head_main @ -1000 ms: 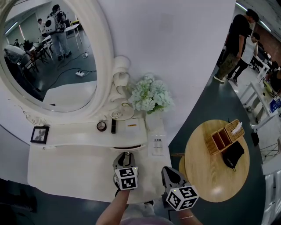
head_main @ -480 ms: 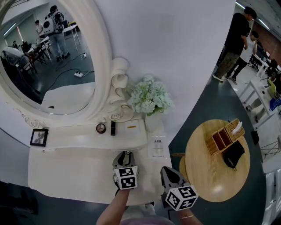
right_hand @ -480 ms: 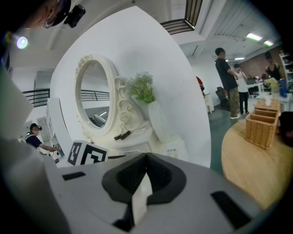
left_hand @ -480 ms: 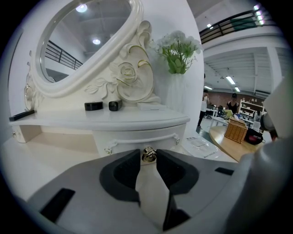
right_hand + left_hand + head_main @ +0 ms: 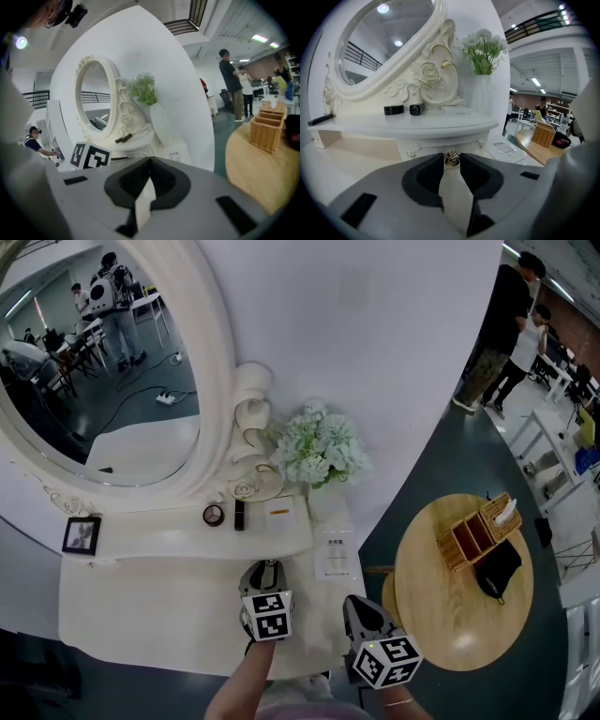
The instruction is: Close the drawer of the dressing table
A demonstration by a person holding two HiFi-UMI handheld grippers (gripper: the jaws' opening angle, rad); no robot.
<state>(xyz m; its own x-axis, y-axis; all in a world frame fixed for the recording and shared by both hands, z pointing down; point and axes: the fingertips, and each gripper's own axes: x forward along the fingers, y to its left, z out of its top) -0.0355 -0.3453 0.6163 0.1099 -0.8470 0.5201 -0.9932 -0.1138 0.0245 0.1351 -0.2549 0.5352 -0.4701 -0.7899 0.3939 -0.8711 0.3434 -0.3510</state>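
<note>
The white dressing table (image 5: 141,606) has a small drawer (image 5: 274,556) under its upper shelf, and the drawer front (image 5: 440,143) sits flush with no gap showing. My left gripper (image 5: 265,568) reaches in at the drawer. In the left gripper view its jaws (image 5: 451,158) are shut on the drawer's brass knob (image 5: 451,160), one fingertip on each side. My right gripper (image 5: 360,606) hovers off the table's right front corner. Its jaws (image 5: 150,162) are shut with nothing in them.
An oval mirror (image 5: 103,381) and a vase of pale flowers (image 5: 319,446) stand at the back. A round black case (image 5: 214,514), a dark tube (image 5: 239,514) and a photo frame (image 5: 82,533) sit on the shelf. A round wooden table (image 5: 450,615) with a basket (image 5: 480,531) stands right. People (image 5: 502,324) stand far right.
The dark gap under the shelf has gone: the drawer has slid in flush. My left gripper moved slightly forward with the knob. The right gripper has not moved.
</note>
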